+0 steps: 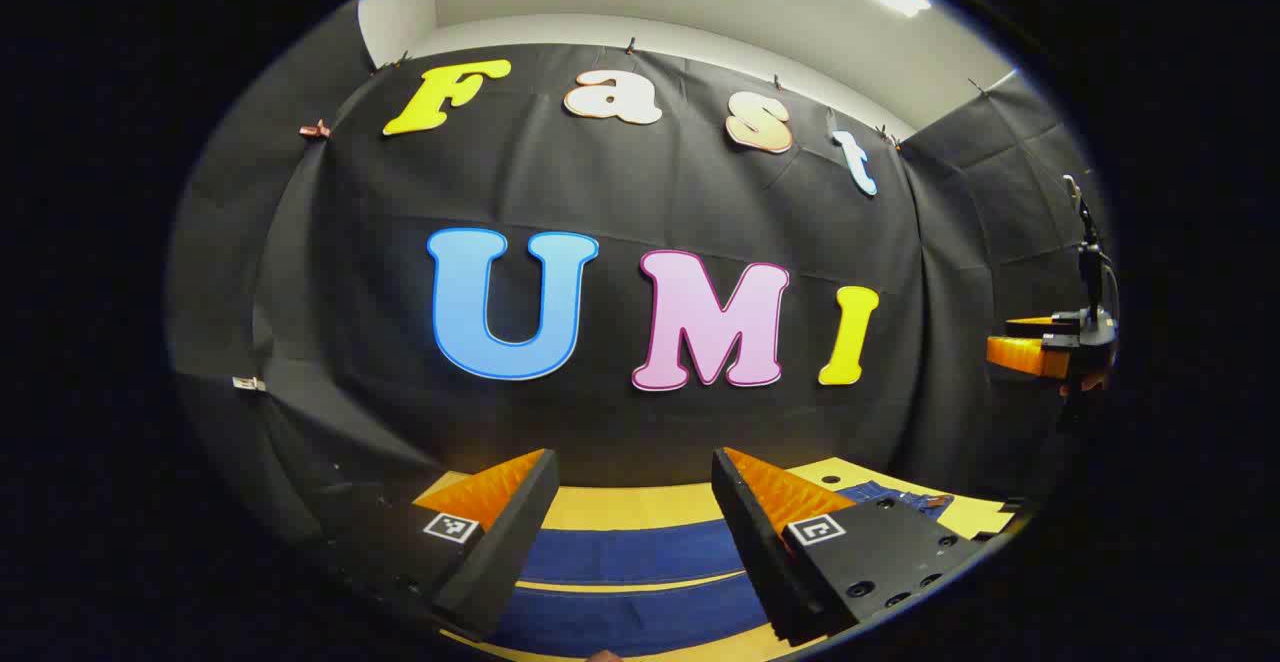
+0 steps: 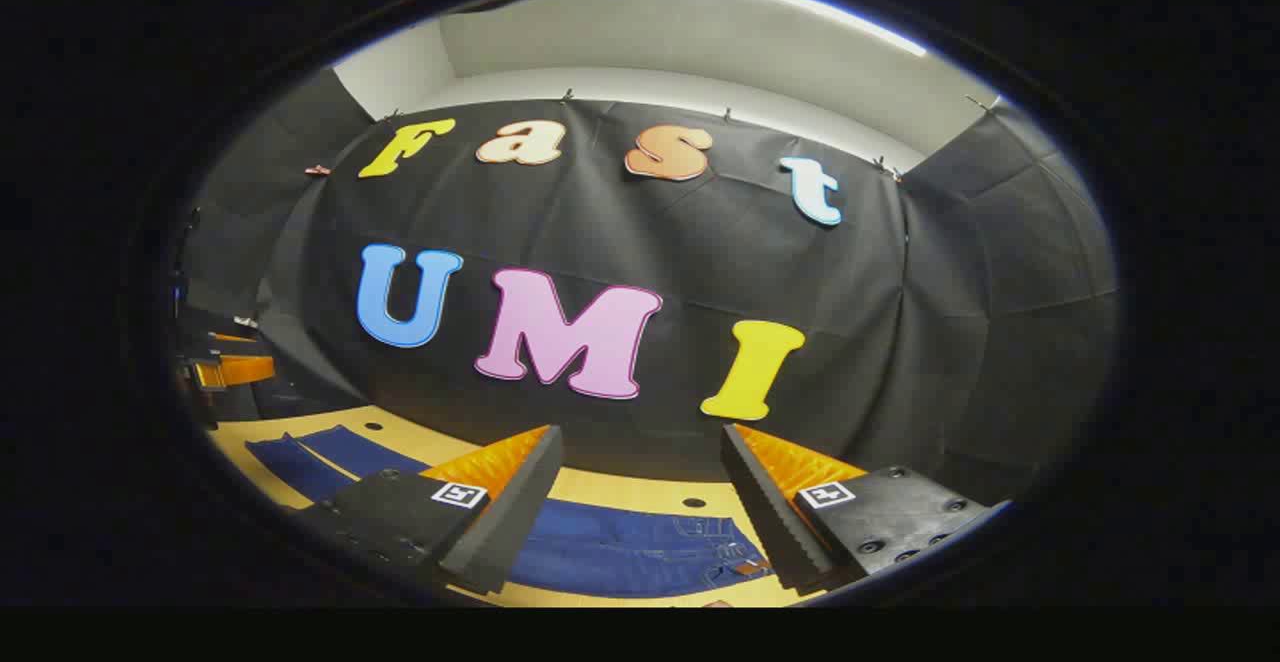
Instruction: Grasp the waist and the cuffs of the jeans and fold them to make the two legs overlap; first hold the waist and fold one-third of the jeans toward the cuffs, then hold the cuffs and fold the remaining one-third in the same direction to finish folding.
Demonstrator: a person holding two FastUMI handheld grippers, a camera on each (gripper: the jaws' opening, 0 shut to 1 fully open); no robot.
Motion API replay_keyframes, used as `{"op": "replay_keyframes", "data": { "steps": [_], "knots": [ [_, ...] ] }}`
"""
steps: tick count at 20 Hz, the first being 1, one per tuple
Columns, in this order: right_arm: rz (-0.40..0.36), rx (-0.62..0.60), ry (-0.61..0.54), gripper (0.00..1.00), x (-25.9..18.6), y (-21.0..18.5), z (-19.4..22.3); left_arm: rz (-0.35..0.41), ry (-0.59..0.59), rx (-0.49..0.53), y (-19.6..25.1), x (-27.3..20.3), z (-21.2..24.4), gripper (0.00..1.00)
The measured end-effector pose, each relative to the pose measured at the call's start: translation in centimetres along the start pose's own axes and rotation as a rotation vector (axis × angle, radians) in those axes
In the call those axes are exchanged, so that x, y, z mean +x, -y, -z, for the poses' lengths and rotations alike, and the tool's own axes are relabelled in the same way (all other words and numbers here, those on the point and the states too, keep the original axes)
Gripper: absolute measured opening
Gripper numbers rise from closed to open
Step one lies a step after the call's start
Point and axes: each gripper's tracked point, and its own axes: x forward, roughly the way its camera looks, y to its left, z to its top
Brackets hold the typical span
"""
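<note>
Blue jeans lie flat on the yellow table. In the left gripper view the two legs (image 1: pixel 640 554) run side by side under my left gripper (image 1: pixel 635 472), which hovers above them, open and holding nothing. The waist (image 2: pixel 640 547) with its pockets shows in the right gripper view, below my right gripper (image 2: pixel 640 447), also open and empty; the legs (image 2: pixel 330 457) stretch away to the left there. The right gripper (image 1: pixel 1045 347) appears far right in the left gripper view, and the left gripper (image 2: pixel 225 367) at the far left of the right gripper view.
The yellow table (image 2: pixel 640 487) has small dark holes in its top and ends at the black cloth wall behind. A stand with a pole (image 1: pixel 1090 242) rises at the right edge of the left gripper view.
</note>
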Motion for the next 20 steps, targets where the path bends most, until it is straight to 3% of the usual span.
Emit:
{"op": "replay_keyframes", "data": {
  "steps": [10,15,20],
  "knots": [
    [0.091,0.004,-0.025,0.97,-2.0,2.7,0.3,0.046,0.002,0.064,0.8,0.8,-1.2,0.96],
    [0.07,0.052,-0.028,0.99,-1.6,1.0,0.4,0.015,0.001,0.046,0.6,-0.1,-2.0,0.96],
    [0.034,0.043,-0.038,0.99,-0.8,0.0,0.6,0.064,-0.044,0.068,-0.3,-0.9,-0.1,0.96]
  ]
}}
